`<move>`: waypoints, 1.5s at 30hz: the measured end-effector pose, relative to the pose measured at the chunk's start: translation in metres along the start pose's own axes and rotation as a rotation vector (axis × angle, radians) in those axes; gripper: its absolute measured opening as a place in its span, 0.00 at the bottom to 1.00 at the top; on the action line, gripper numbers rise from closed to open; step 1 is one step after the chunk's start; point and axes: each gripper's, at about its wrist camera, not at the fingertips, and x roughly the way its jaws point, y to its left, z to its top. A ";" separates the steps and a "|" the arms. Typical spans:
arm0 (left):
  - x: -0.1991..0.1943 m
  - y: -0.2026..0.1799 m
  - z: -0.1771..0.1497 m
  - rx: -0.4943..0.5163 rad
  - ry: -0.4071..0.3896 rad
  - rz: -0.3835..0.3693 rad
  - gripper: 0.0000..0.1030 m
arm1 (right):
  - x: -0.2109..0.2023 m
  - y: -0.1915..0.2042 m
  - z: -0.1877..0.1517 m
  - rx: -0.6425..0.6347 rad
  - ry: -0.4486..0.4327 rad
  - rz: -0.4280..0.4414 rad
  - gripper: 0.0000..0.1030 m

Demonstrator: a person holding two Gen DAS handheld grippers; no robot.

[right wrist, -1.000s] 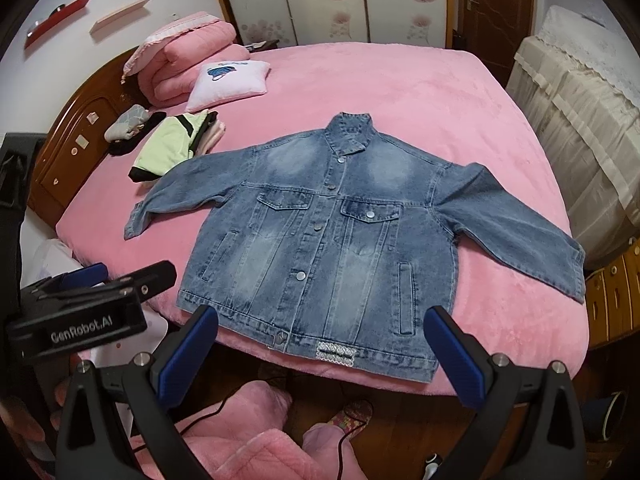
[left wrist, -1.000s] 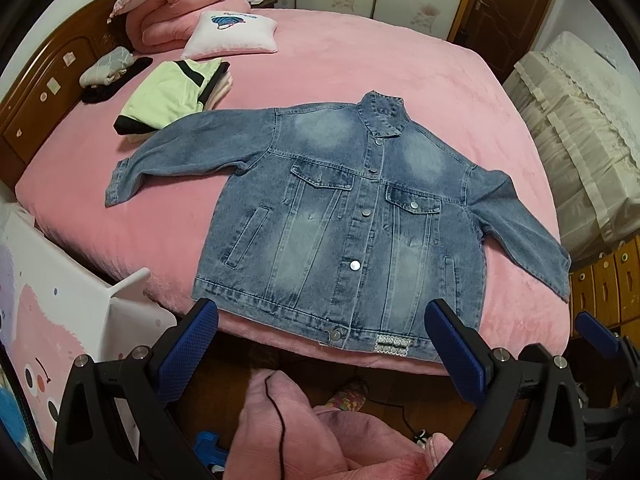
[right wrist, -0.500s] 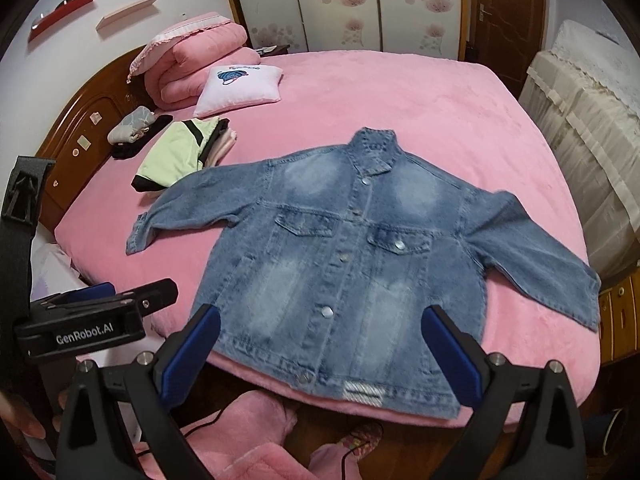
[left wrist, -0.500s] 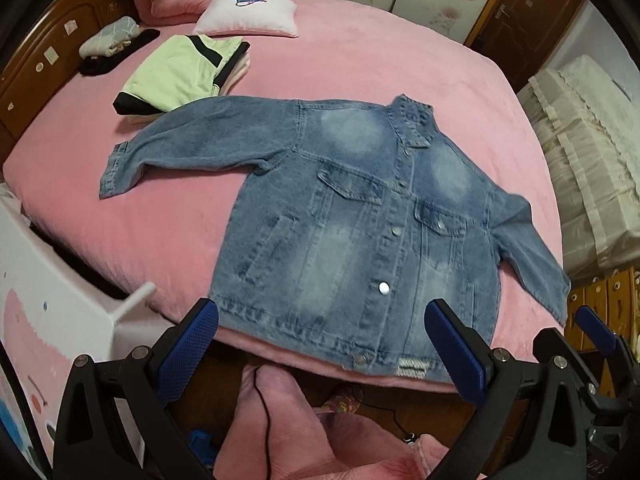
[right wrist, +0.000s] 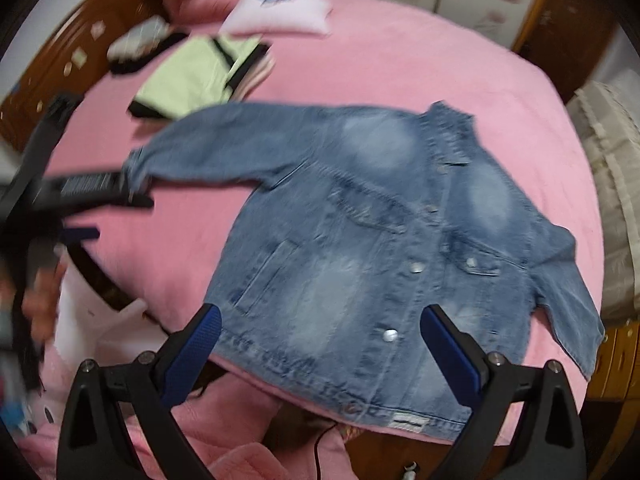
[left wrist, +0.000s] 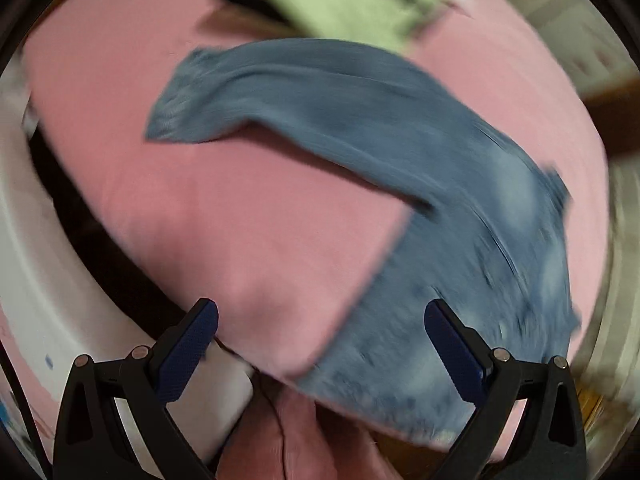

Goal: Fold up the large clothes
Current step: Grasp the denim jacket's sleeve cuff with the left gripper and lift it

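My left gripper (left wrist: 320,344) hovers above the near edge of the round pink-covered bed (left wrist: 248,208), its blue-padded fingers (left wrist: 188,344) spread wide and holding nothing — the view is blurred. The faded blue denim jacket (right wrist: 384,240) lies flat and front-up on the bed, buttoned, collar toward the far side, both sleeves stretched out. My right gripper (right wrist: 320,352) hangs over the jacket's hem, fingers (right wrist: 452,352) likewise apart and empty. Beyond the outstretched sleeve (left wrist: 280,92) sits a folded pale-green garment (right wrist: 192,76) — a white cushion (right wrist: 280,12) lies farther back.
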 end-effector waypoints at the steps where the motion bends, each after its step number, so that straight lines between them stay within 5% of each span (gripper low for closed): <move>1: 0.011 0.017 0.016 -0.060 0.008 0.001 0.99 | 0.006 0.009 0.003 -0.021 0.022 -0.002 0.97; 7: 0.066 0.099 0.086 -0.287 -0.019 0.057 0.95 | 0.043 0.047 0.015 -0.100 0.155 -0.017 0.97; 13: 0.119 0.178 0.112 -0.679 -0.057 -0.115 0.77 | 0.075 0.050 0.025 -0.065 0.269 -0.030 0.97; 16: 0.132 0.194 0.115 -0.778 -0.098 -0.159 0.73 | 0.085 0.042 0.032 -0.025 0.298 -0.063 0.97; 18: 0.136 0.196 0.117 -0.780 -0.107 -0.151 0.57 | 0.088 0.037 0.035 0.000 0.307 -0.077 0.97; 20: 0.130 0.188 0.118 -0.708 -0.146 -0.130 0.29 | 0.089 0.032 0.037 0.025 0.317 -0.090 0.97; 23: 0.117 0.177 0.111 -0.625 -0.201 -0.130 0.19 | 0.091 0.026 0.042 0.058 0.324 -0.099 0.97; 27: 0.088 0.169 0.106 -0.530 -0.287 -0.179 0.16 | 0.091 0.027 0.050 0.079 0.313 -0.092 0.97; 34: 0.010 0.108 0.112 -0.188 -0.380 -0.262 0.15 | 0.094 0.030 0.061 0.085 0.295 -0.070 0.97; 40: -0.061 -0.006 0.116 0.158 -0.434 -0.463 0.15 | 0.091 0.004 0.071 0.230 0.239 -0.029 0.97; 45: -0.061 -0.108 0.073 0.490 -0.380 -0.560 0.15 | 0.085 -0.033 0.066 0.402 0.199 -0.016 0.97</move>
